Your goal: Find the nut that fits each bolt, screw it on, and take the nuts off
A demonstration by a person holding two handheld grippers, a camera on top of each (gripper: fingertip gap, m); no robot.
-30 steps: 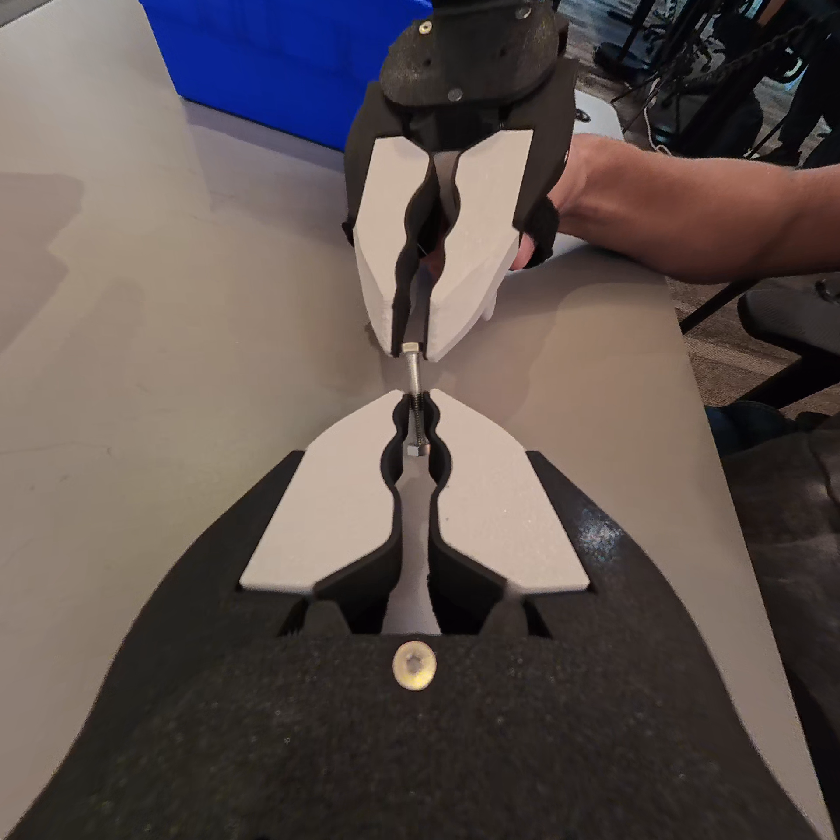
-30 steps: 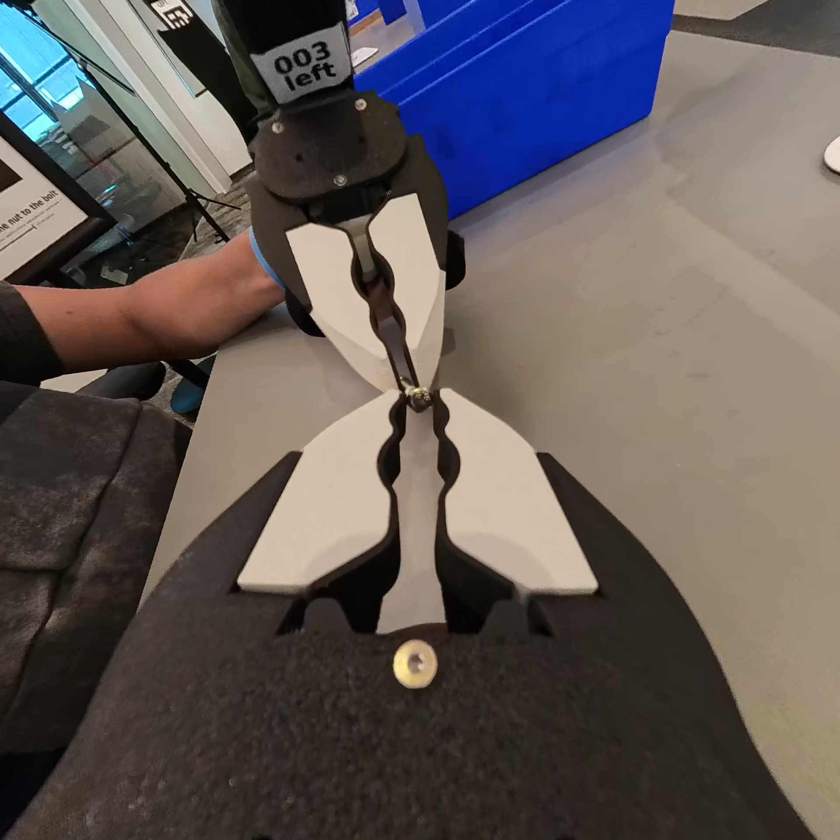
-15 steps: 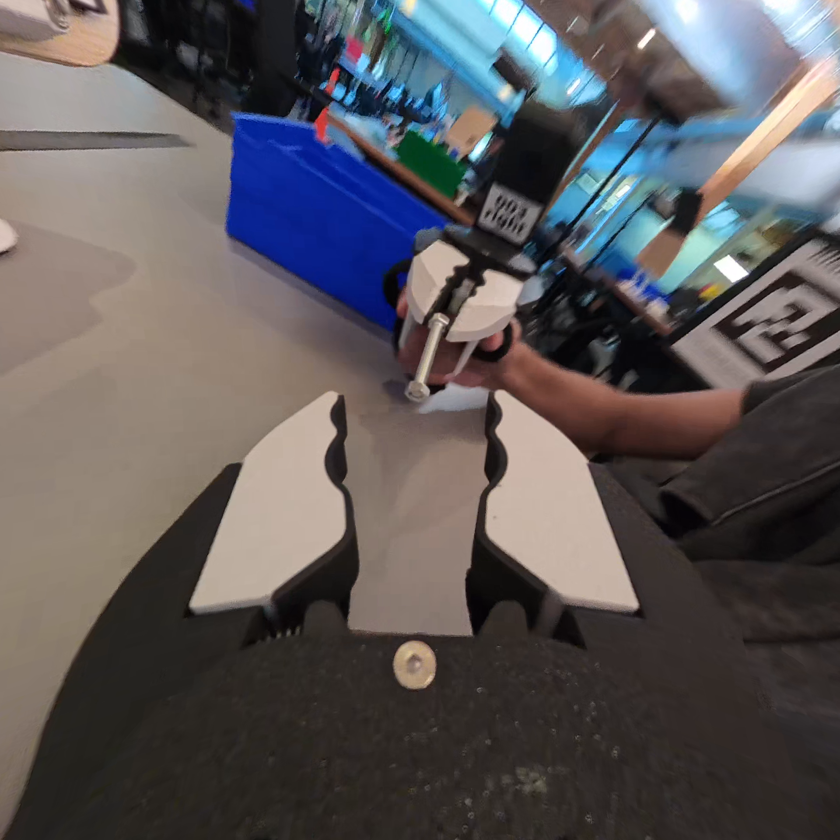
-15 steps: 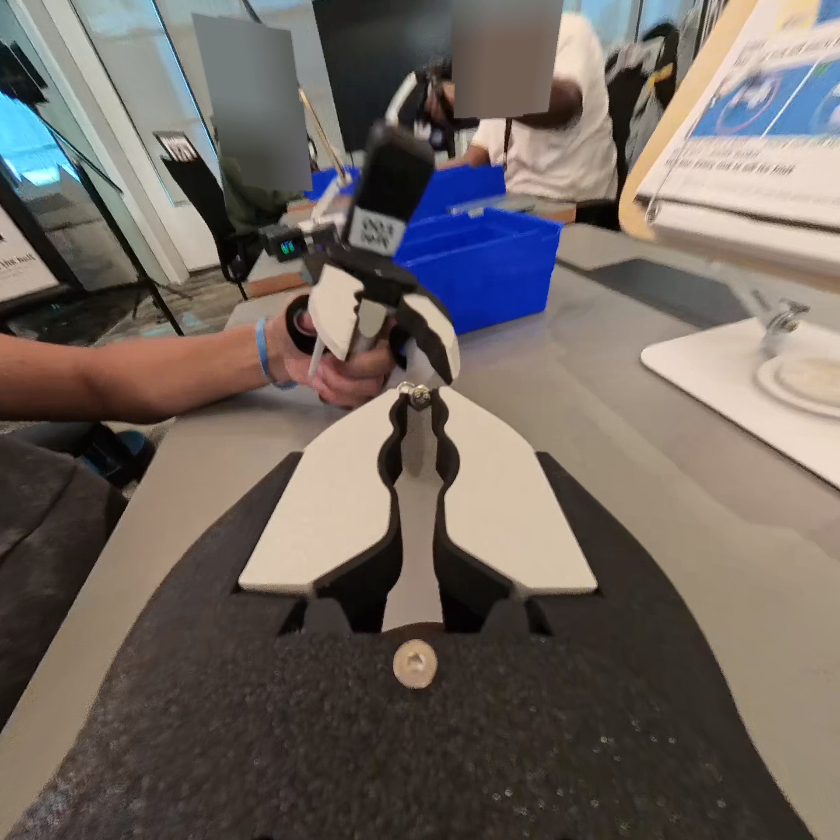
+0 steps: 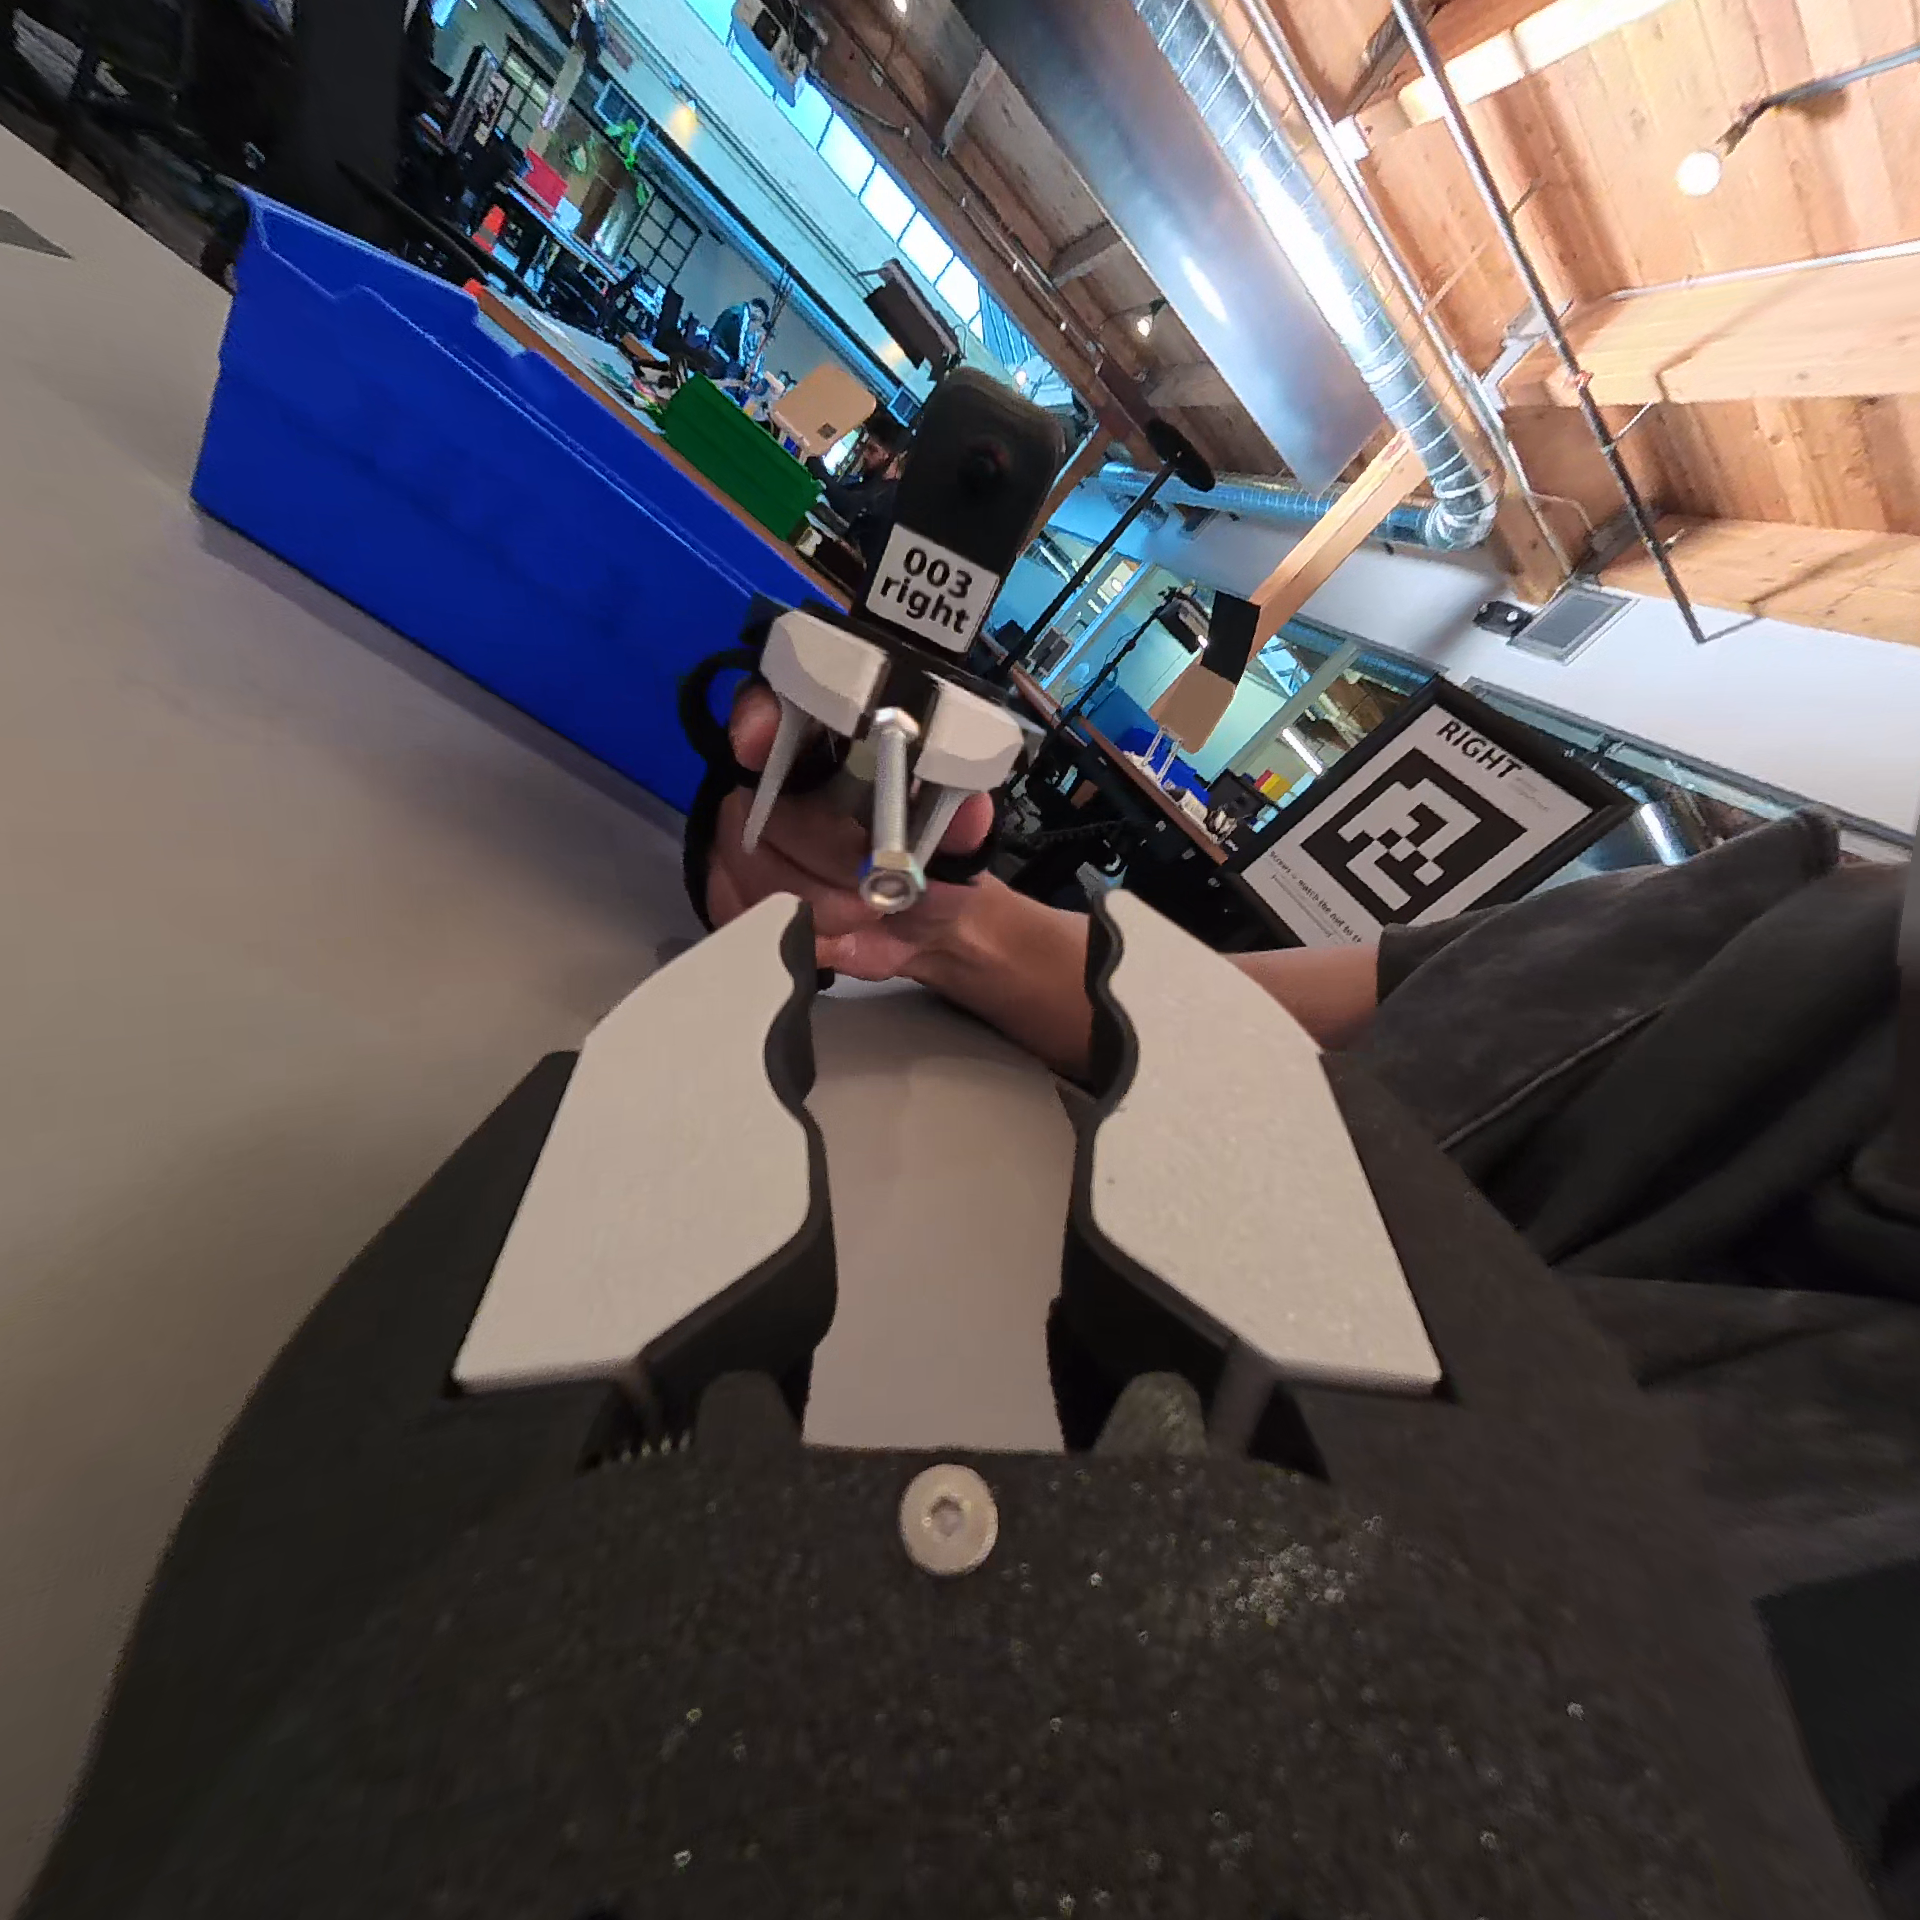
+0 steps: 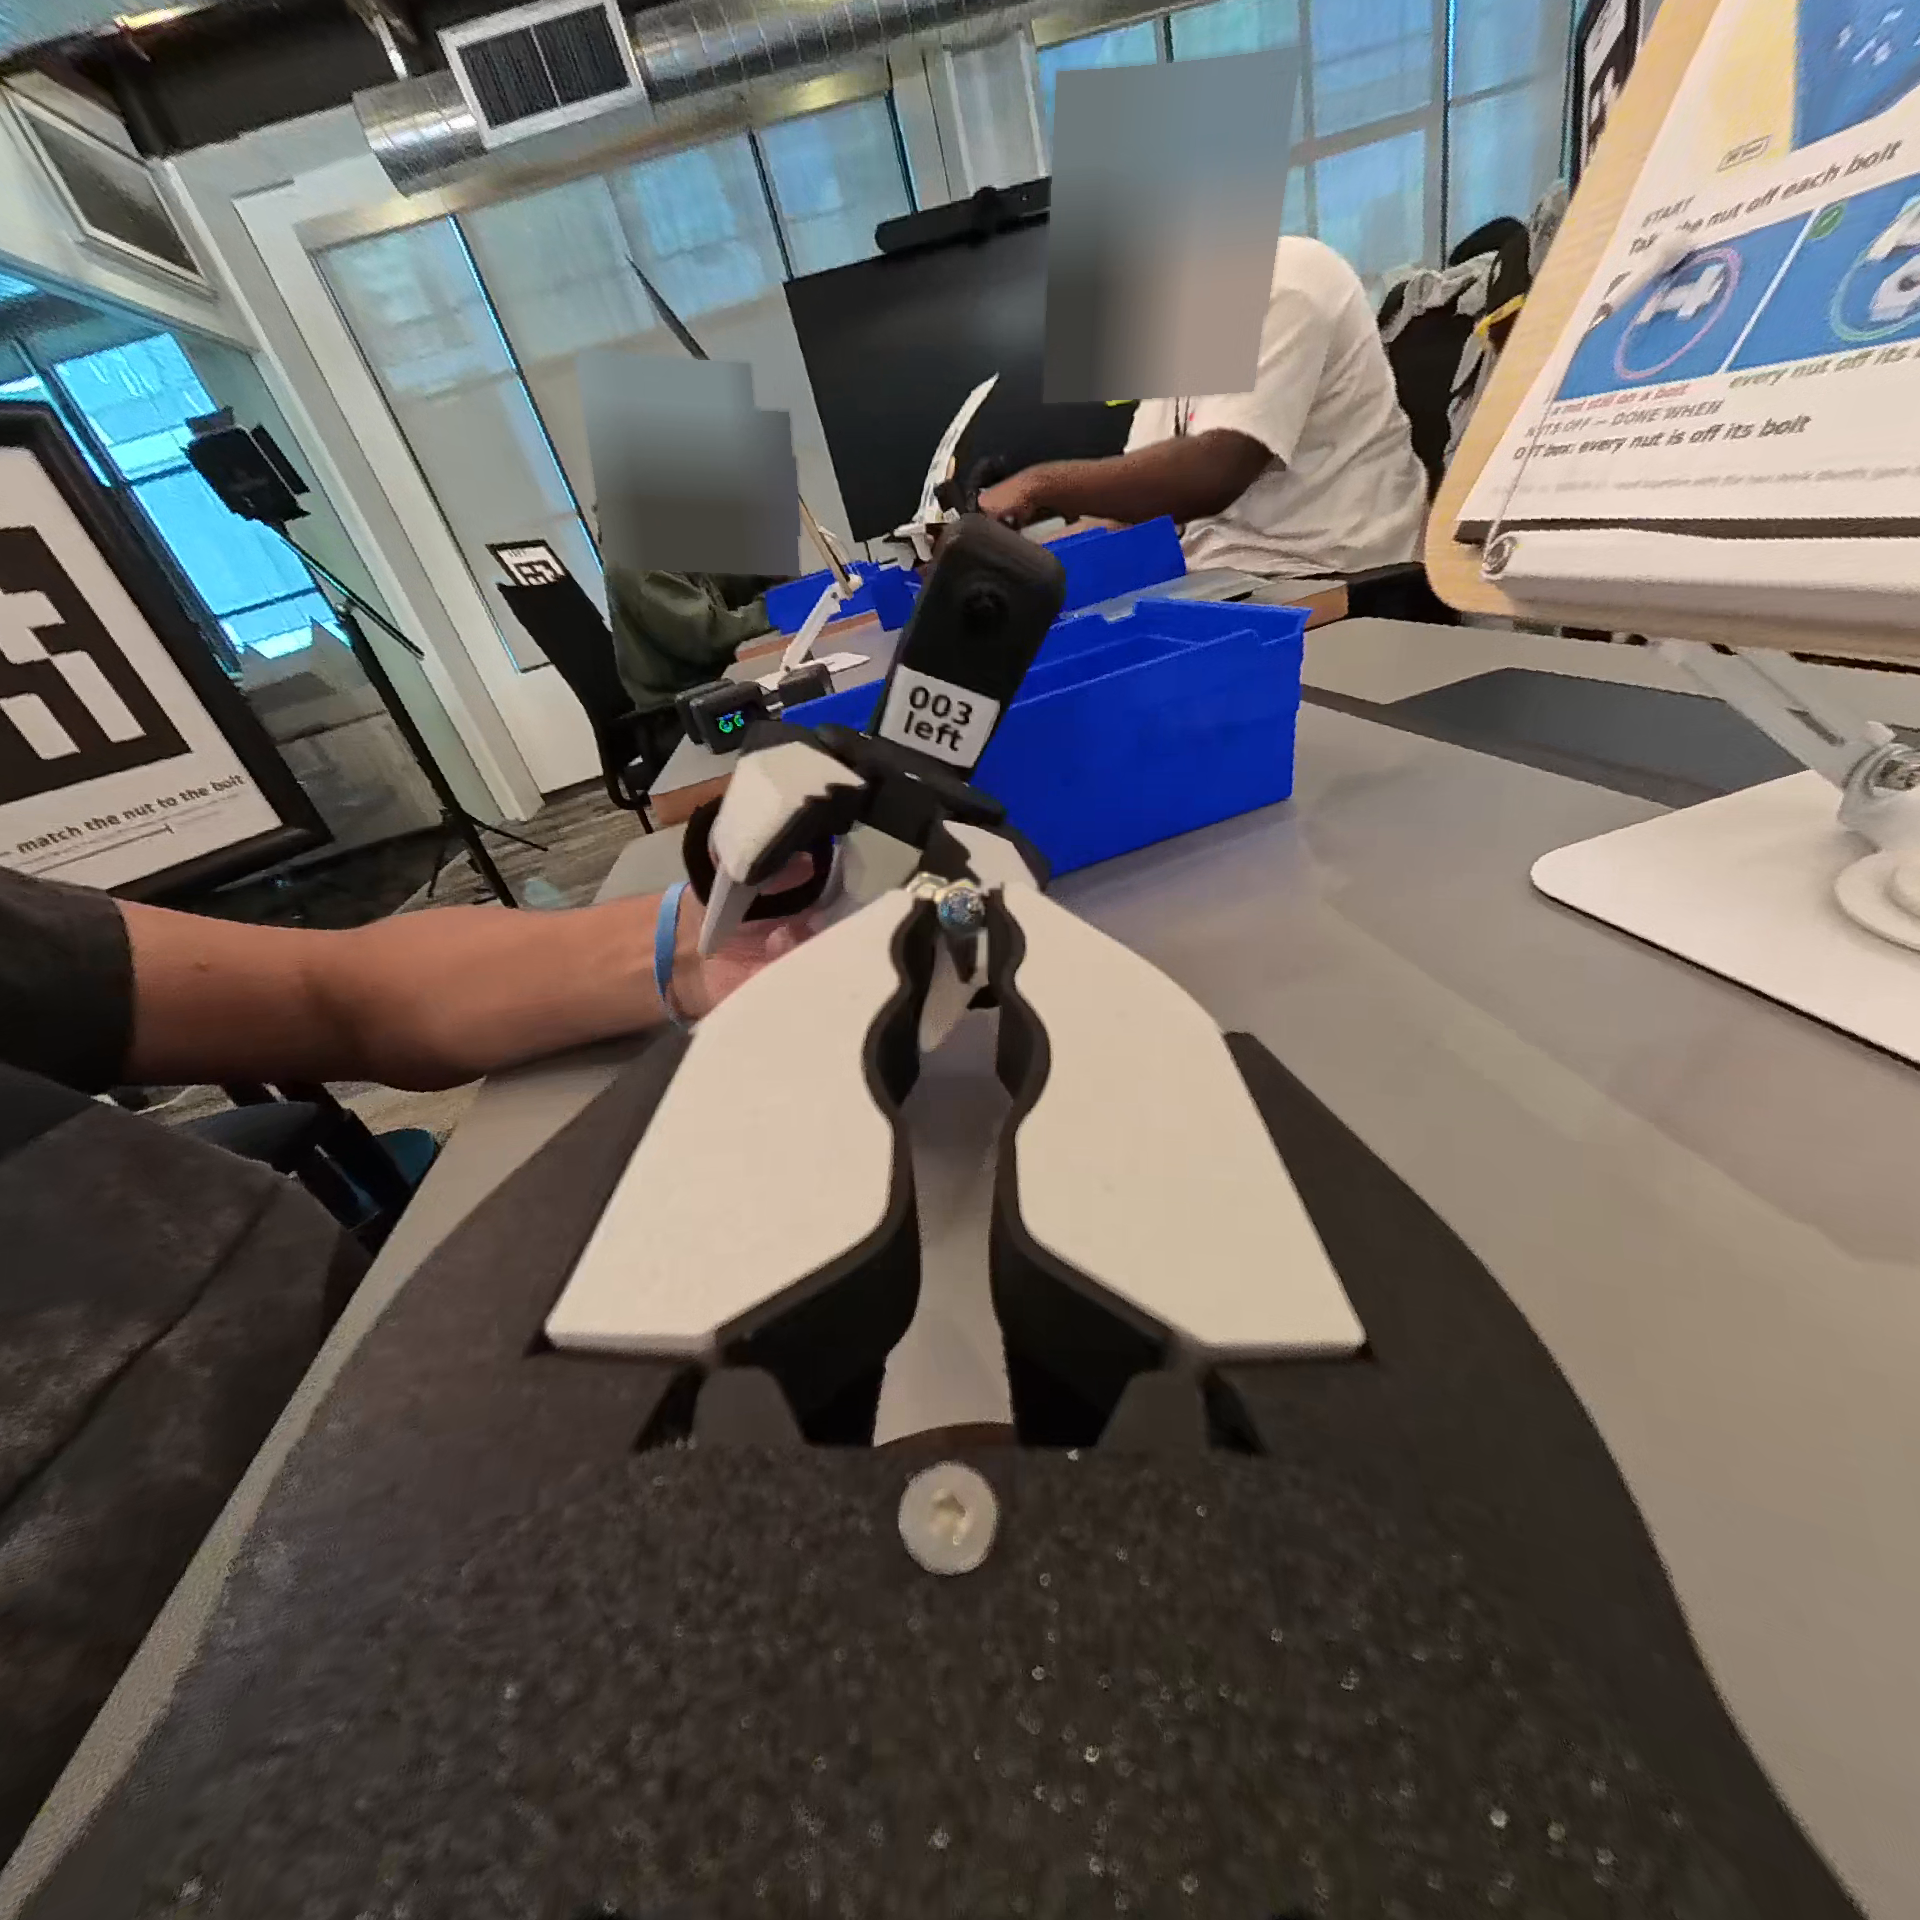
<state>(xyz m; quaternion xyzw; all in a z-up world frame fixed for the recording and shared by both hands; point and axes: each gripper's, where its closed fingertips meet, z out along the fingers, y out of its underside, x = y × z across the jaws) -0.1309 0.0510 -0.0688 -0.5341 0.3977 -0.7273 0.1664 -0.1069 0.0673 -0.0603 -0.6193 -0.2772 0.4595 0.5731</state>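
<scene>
My right gripper (image 6: 956,914) is shut on one end of a silver bolt (image 6: 961,906) and holds it above the grey table (image 6: 1455,1039). In the left wrist view the right gripper (image 5: 891,727) faces me, and the bolt (image 5: 885,795) sticks out toward the camera with a hex piece (image 5: 894,885) on its near end. I cannot tell whether that piece is a nut or the bolt head. My left gripper (image 5: 945,935) is open and empty, a short way in front of the bolt's free end. It also shows in the right wrist view (image 6: 831,935), jaws apart.
A blue bin (image 5: 468,499) stands behind the grippers on the table (image 5: 260,935); it also shows in the right wrist view (image 6: 1143,717). A white stand base (image 6: 1714,914) with a poster board is at the right. A framed sign (image 5: 1423,831) stands off the table. People sit behind. The grippers are tip to tip, or close to it.
My left gripper let go of the bolt, opened and drew back. The right gripper kept the bolt. Both grippers tilted up from pointing down at the table.
</scene>
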